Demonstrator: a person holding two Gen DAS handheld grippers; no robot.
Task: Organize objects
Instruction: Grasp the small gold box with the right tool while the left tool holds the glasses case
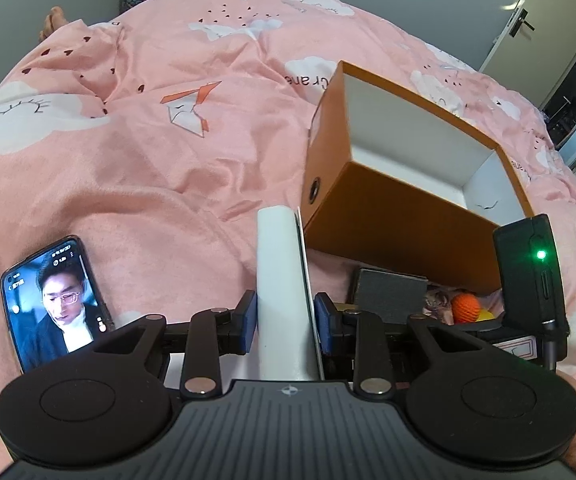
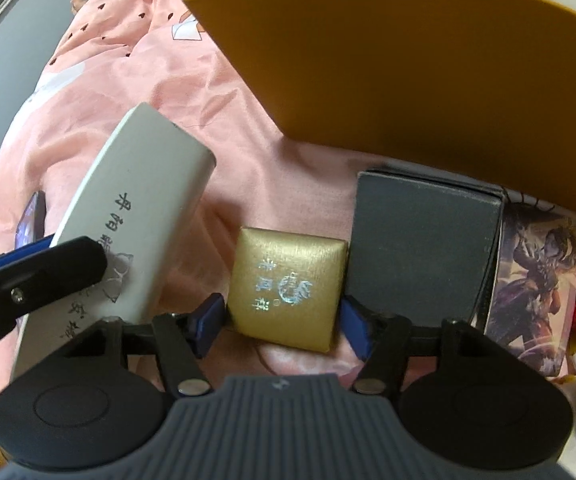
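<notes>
Left tongs (image 1: 284,316): I clamp the white box (image 1: 281,280) between my pads.
Right tongs (image 2: 283,322): I squeeze the gold jewellery box (image 2: 288,286).
Orange box (image 1: 400,168): ahead, tilted, above the dark grey box (image 2: 420,252).

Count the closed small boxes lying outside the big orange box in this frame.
3. White box in the left claw; gold box between the right claw fingers; dark grey box beside it. More may hide behind the orange box.

"Crane" upside down on pink duvet (image 1: 312,78), unreadable Chinese characters on white box (image 2: 127,216) and gold box (image 2: 288,284)
</notes>
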